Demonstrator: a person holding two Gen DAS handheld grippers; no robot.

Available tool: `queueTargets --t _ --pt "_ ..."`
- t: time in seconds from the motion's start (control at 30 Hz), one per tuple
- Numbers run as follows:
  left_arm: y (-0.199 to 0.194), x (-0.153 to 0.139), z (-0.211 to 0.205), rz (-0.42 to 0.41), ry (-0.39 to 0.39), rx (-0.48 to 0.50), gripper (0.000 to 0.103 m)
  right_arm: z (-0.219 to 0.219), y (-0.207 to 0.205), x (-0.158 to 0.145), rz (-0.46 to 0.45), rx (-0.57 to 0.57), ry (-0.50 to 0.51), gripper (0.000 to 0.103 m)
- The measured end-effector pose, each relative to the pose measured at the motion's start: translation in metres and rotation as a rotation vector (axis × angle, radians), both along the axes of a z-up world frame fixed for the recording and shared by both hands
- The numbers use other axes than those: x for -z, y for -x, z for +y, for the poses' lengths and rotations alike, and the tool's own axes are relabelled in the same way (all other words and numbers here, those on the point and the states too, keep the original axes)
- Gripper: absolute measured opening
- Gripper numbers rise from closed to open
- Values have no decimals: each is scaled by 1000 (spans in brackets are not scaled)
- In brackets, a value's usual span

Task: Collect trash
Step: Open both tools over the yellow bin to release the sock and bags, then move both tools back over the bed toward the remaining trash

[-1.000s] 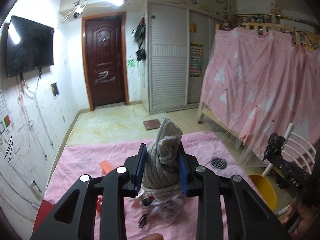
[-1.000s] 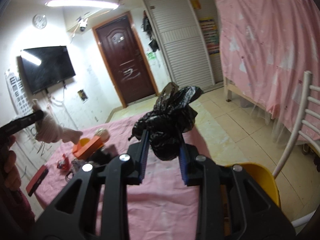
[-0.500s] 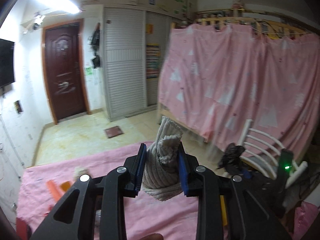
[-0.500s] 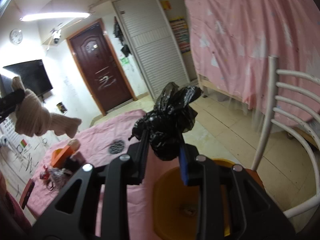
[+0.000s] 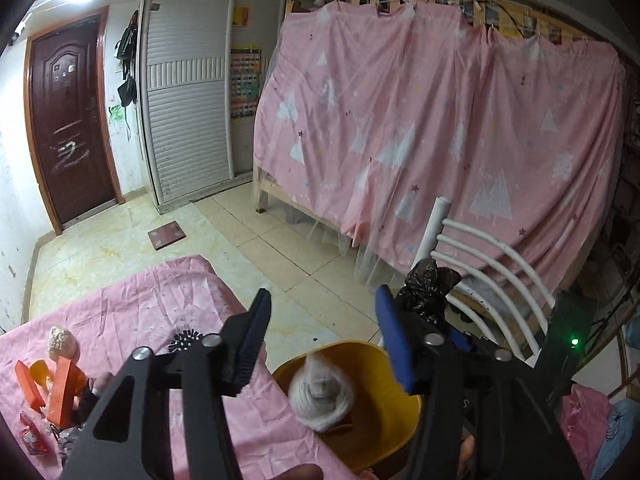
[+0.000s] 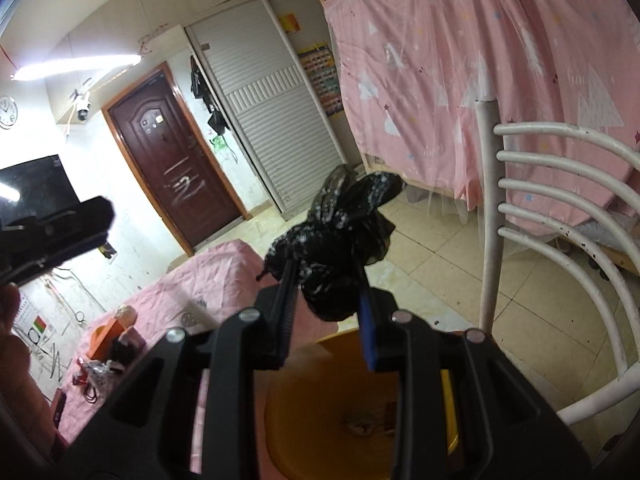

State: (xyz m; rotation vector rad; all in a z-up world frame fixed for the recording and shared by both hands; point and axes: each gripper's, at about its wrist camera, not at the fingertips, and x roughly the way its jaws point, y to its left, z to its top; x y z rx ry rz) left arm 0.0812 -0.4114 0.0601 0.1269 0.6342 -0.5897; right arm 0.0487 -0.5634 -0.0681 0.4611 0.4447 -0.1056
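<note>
A yellow bin [image 5: 396, 432] sits just off the right edge of a tabletop [image 5: 160, 308] covered in pink cloth, with a white slatted chair [image 5: 492, 280] beside it. In the left wrist view, the left hand-held gripper [image 5: 322, 344] hangs above the bin with its jaws opening and nothing pressed between them. Below the gap, a rolled bundle of grey-white knitted fabric [image 5: 322, 394] lies within the bin's mouth, against its near wall; whether it has settled on the bottom cannot be told.

The right hand-held gripper [image 6: 326, 312] is narrowly closed, its pads clamping a crumpled black plastic bag [image 6: 340, 240] that bulges up and out above the fingertips. In the right wrist view this gripper is above the same yellow bin [image 6: 300, 420], whose floor shows a small patch of blurred debris that cannot be identified. The bag is held over the bin's far rim, not inside it. The bag [image 5: 426, 292] and part of the right hand-held gripper [image 5: 452, 332] also show in the left wrist view, just right of the left one's blue pad.

More litter remains at the left end of the tabletop: orange blocks [image 5: 60, 384], a small pale fuzzy ball [image 5: 60, 340], a round black spiky item [image 5: 186, 340], and a heap of crinkled wrappers [image 5: 36, 436] at the near corner.

Behind stand a pink curtain [image 5: 440, 120] over a wooden bed frame, white shuttered wardrobe doors [image 5: 188, 112] and a dark brown door [image 5: 68, 120].
</note>
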Motion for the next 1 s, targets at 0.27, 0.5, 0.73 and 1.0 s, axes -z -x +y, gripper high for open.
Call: queueTargets --t 0.27,0.5,0.73,1.0 --pt "0 4 10 9 -20 -20 50 2 -7 3 19 -13 -3 29" --pt "-2 -2 34 20 -3 -57 51 12 -10 2 26 -26 18 56" --pt "-4 -5 65 24 15 -103 51 28 -17 -1 28 -58 47 56" --pt "-4 -15 104 -1 10 -172 51 65 -30 -9 17 -140 92 56"
